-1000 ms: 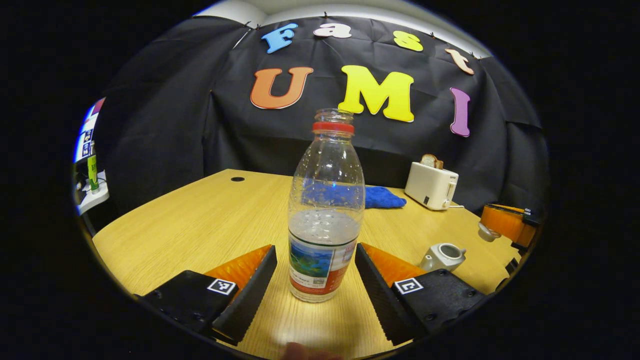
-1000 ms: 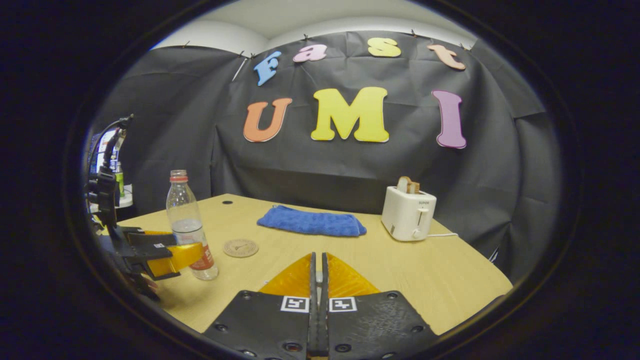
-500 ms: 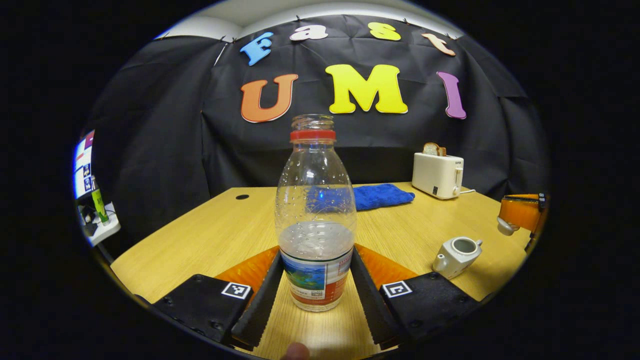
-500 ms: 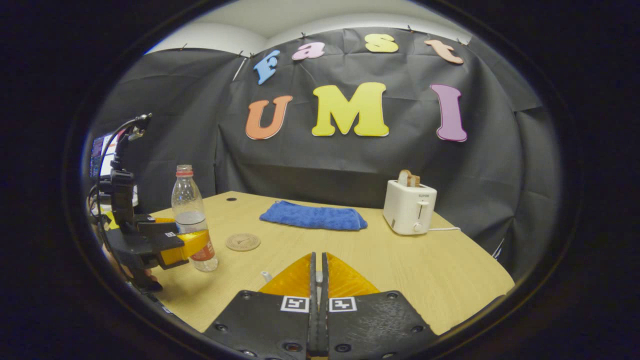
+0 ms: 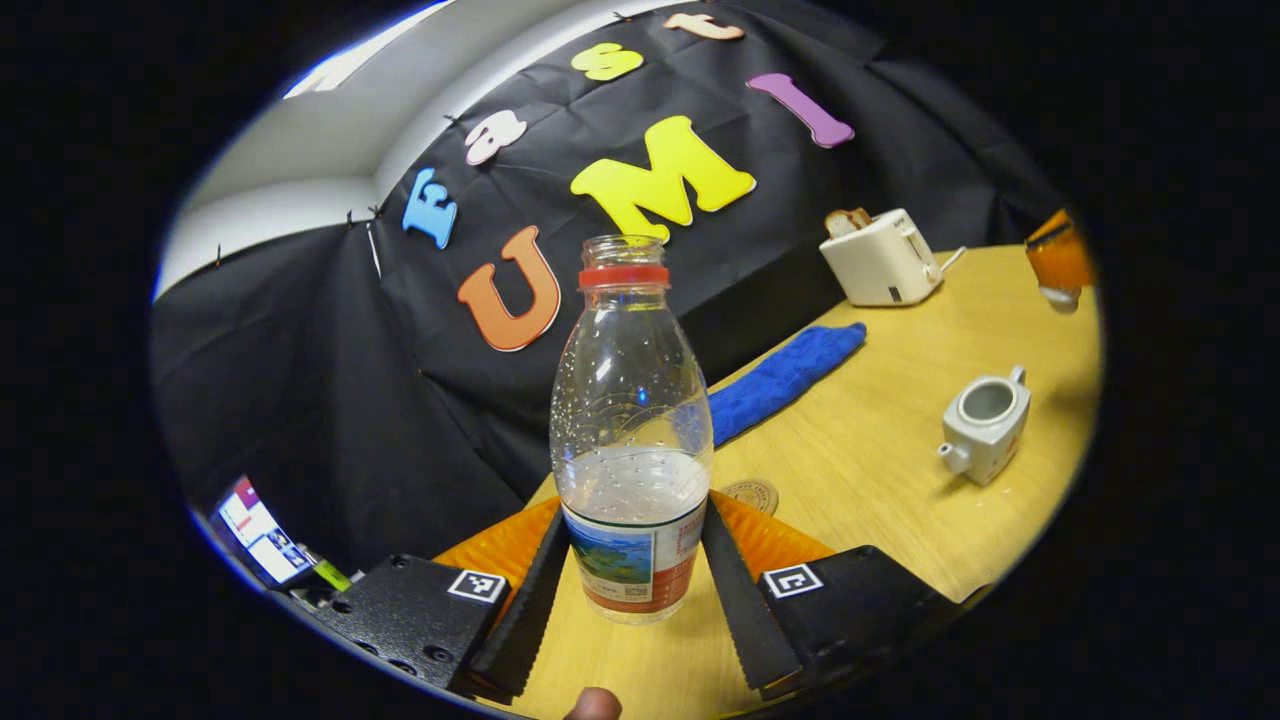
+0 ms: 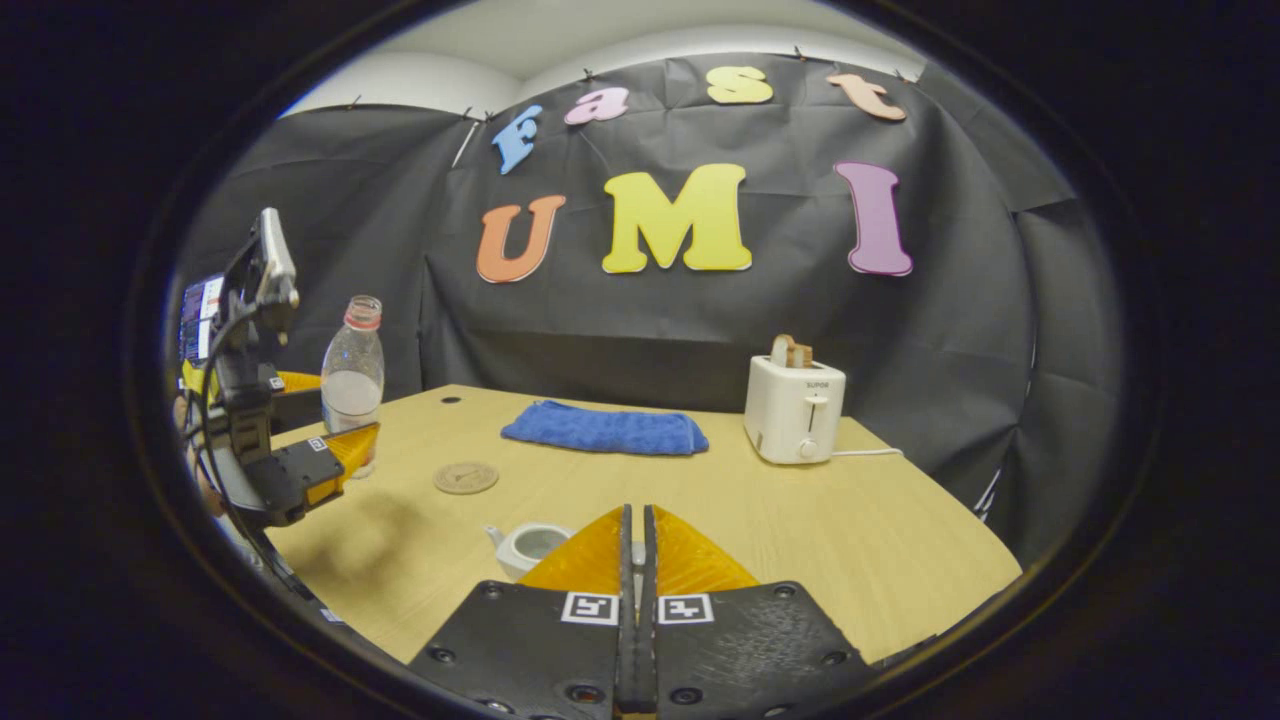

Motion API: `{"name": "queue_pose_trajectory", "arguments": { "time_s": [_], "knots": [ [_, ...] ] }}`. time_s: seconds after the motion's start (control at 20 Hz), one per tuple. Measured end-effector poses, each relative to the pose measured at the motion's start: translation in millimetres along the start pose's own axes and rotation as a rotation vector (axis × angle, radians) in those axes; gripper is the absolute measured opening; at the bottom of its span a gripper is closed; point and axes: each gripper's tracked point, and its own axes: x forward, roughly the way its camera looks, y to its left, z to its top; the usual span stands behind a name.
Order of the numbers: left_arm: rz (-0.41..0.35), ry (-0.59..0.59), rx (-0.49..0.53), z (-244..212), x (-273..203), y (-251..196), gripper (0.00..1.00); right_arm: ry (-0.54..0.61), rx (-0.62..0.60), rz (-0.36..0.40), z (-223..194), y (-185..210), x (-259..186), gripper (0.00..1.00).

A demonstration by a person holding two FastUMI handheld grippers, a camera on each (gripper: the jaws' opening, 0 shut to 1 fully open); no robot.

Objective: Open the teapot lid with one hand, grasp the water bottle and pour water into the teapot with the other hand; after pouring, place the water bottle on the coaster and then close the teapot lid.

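Left gripper (image 5: 632, 590), now clamped on the water bottle (image 5: 630, 440), has lifted and tilted it toward the open teapot (image 5: 985, 422); right gripper (image 6: 636, 560) stays pinched on the lid, so pouring is next.

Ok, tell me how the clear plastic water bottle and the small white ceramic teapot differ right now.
The clear plastic water bottle is tall and see-through; the small white ceramic teapot is squat and opaque. The bottle is clamped in the left gripper; the teapot stands free on the wooden table. Both are open on top: the bottle capless, the teapot's lid off in the right gripper.
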Motion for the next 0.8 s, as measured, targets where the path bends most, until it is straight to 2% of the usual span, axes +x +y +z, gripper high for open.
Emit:
{"name": "queue_pose_trajectory", "arguments": {
  "time_s": [0.15, 0.55, 0.8],
  "knots": [
    [0.044, 0.012, 0.162, -3, 1, 9, 0.78, 0.004, 0.012, -0.004, -2, -12, -2, 0.0],
    [0.072, 0.011, 0.553, -8, 3, -3, 0.78, 0.006, 0.009, -0.019, -6, -31, -9, 0.0],
    [0.055, -0.009, 0.732, -2, 0, -13, 0.78, 0.01, 0.011, -0.024, -9, -38, -11, 0.0]
  ]
}}
